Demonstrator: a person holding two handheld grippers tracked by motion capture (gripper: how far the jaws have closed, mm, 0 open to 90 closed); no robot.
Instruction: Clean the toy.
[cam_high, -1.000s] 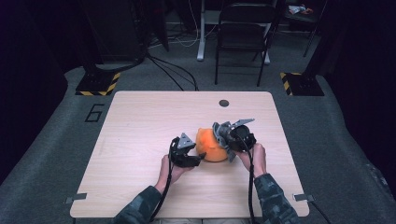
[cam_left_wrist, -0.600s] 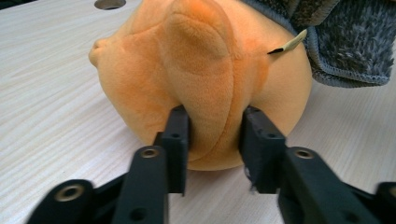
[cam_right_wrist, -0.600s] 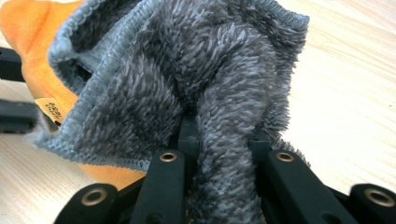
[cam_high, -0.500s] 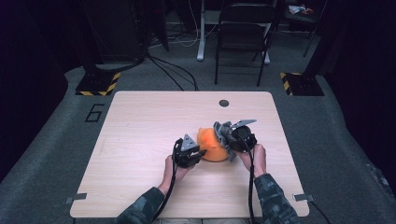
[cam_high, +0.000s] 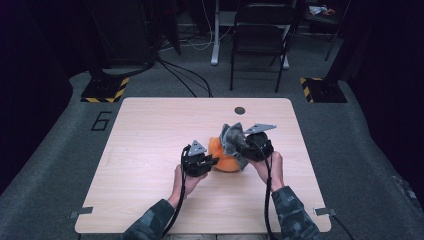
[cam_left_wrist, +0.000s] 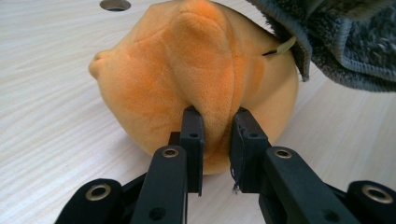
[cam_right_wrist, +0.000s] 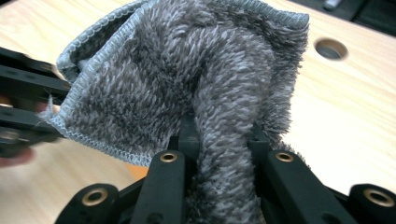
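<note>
A rounded orange plush toy (cam_high: 223, 156) is seen lying on the pale wooden table (cam_high: 150, 135), right of its centre, between the two grippers. The left gripper (cam_high: 212, 162) is held at the toy's near-left side, and in the left gripper view its jaws have just been closing on a raised fold of the orange plush (cam_left_wrist: 205, 88); the fold is now pinched between the two black fingers (cam_left_wrist: 192, 140), which are left only narrowly apart by the fabric. The toy is still resting on the table top.

A grey fluffy terry cloth with a stitched hem (cam_high: 232, 139) is draped against the toy's far-right side and partly over it. The right gripper (cam_high: 240, 147) is clamped tight on a bunched ridge of this cloth (cam_right_wrist: 224, 107), as shown in the right gripper view, with the rest of the cloth spread up and to the left of the jaws. The cloth's edge is seen touching the toy's upper right in the left gripper view (cam_left_wrist: 341, 42).

A small round hole (cam_high: 240, 110) is set in the table beyond both things.
</note>
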